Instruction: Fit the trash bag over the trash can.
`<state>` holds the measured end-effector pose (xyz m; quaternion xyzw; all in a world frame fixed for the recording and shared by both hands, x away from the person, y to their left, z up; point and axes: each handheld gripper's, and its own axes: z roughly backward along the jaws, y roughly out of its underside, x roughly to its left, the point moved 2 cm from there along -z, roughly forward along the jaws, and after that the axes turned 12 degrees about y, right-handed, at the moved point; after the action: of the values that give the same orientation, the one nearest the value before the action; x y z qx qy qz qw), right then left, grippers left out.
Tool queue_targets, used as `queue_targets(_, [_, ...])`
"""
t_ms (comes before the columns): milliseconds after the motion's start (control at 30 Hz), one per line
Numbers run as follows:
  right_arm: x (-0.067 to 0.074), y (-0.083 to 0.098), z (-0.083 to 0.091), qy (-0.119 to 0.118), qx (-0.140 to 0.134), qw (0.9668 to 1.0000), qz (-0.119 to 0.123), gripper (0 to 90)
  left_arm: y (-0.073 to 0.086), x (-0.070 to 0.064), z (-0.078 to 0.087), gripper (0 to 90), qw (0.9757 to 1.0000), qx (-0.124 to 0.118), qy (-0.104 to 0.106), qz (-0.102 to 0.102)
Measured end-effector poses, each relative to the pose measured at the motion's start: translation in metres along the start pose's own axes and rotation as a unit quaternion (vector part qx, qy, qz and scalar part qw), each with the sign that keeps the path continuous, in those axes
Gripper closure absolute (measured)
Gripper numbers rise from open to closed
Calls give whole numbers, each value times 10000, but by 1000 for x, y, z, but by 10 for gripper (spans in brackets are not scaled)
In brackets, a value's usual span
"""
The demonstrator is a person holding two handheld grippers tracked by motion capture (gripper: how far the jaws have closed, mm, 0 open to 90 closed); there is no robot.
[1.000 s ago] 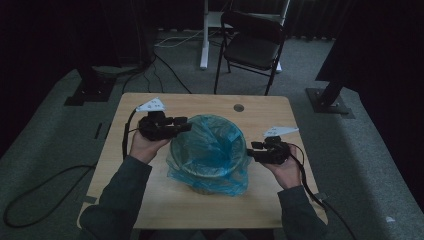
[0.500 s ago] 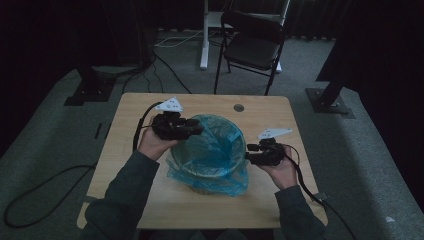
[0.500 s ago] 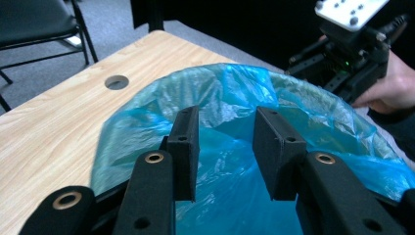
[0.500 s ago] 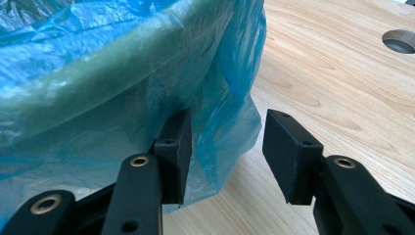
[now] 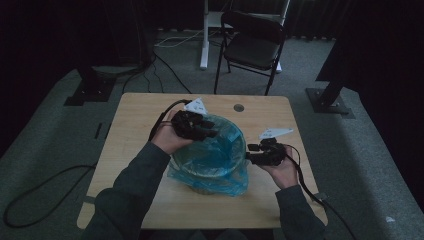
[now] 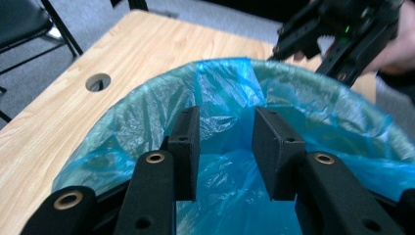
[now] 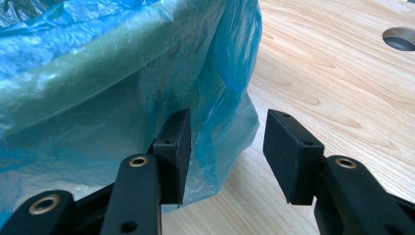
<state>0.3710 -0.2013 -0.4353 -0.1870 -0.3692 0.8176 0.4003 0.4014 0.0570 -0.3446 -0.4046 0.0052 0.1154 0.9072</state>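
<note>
My left gripper [image 5: 212,133], jaws released, hovers over the bag-lined bin [image 5: 210,160]; my right gripper [image 5: 248,155], jaws released, flanks the bag's [image 7: 98,73] hanging edge.

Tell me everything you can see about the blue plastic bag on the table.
The blue plastic bag is thin, translucent and crinkled. It lines a round bin standing upright mid-table, its mouth open and its top folded over the greenish rim, with loose film hanging down the outside to the wooden table. The left gripper hovers over the opening; the right gripper has a hanging fold between its open jaws.
</note>
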Motion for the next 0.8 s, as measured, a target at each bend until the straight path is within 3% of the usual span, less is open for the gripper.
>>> queue_targets(200, [-2, 1, 0, -4, 3, 10000, -29, 523, 0, 3, -15, 630, 9983, 567, -88, -53])
queue_targets(400, [-3, 2, -1, -28, 11, 10000, -50, 522, 0, 4, -33, 617, 9925, 1165, -327, -147])
queue_targets(600, [-2, 3, -1, -38, 17, 10000, -24, 521, 0, 5, -49, 614, 9812, 1828, -534, -303])
queue_targets(767, [-2, 3, 0, -33, 16, 10000, -51, 519, 2, 3, -61, 604, 9661, 2417, -775, -469])
queue_targets(800, [-2, 3, 0, -33, 16, 10000, -51, 519, 2, 3, -61, 602, 9661, 2417, -775, -469])
